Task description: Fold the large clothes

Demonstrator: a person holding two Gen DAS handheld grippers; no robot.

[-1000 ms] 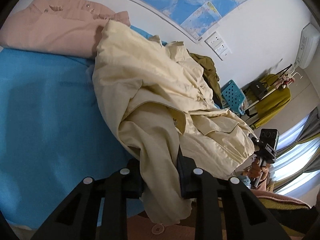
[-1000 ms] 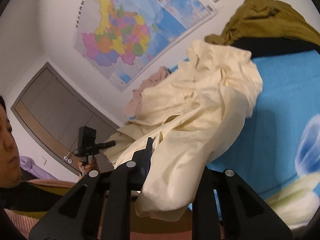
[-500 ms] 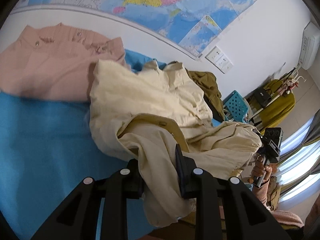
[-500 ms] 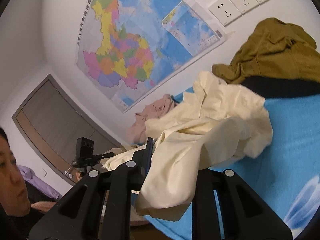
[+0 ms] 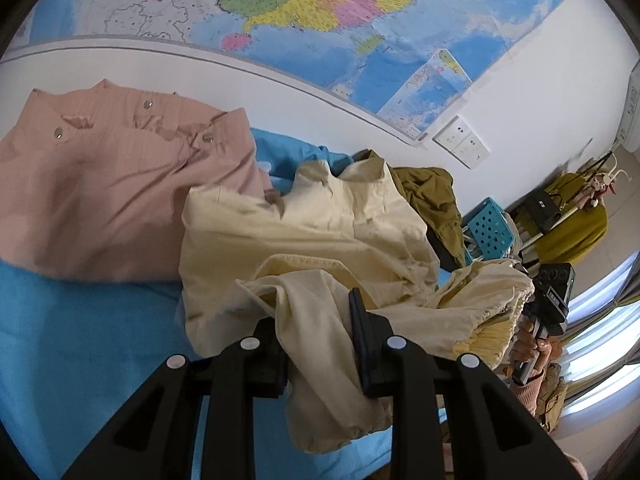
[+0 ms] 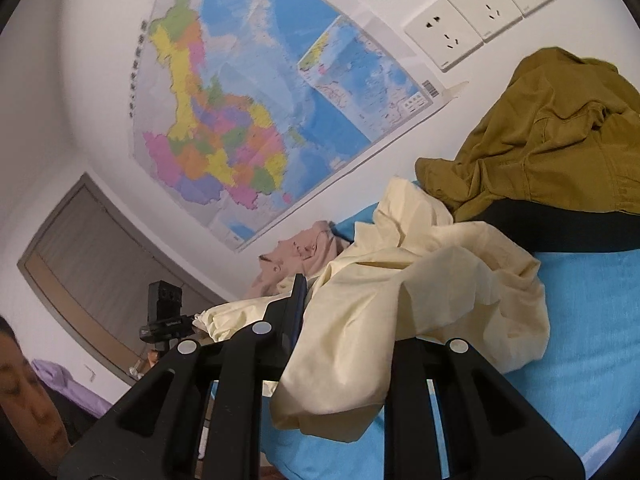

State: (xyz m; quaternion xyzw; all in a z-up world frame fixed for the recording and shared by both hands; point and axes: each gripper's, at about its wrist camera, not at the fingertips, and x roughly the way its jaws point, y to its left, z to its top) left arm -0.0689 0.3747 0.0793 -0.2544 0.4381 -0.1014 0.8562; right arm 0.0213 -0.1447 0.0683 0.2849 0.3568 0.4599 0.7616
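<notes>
Nothing can be read for certain. The large colourful paper wall map (image 6: 240,128) carries a column of dark characters down its left margin, too blurred to make out, and place names across it that are too small. A barcode and a small legend box sit at its lower corner beside the white plastic wall sockets (image 6: 476,16), unreadable. The same map (image 5: 320,12) shows only blurred print in the left wrist view
</notes>
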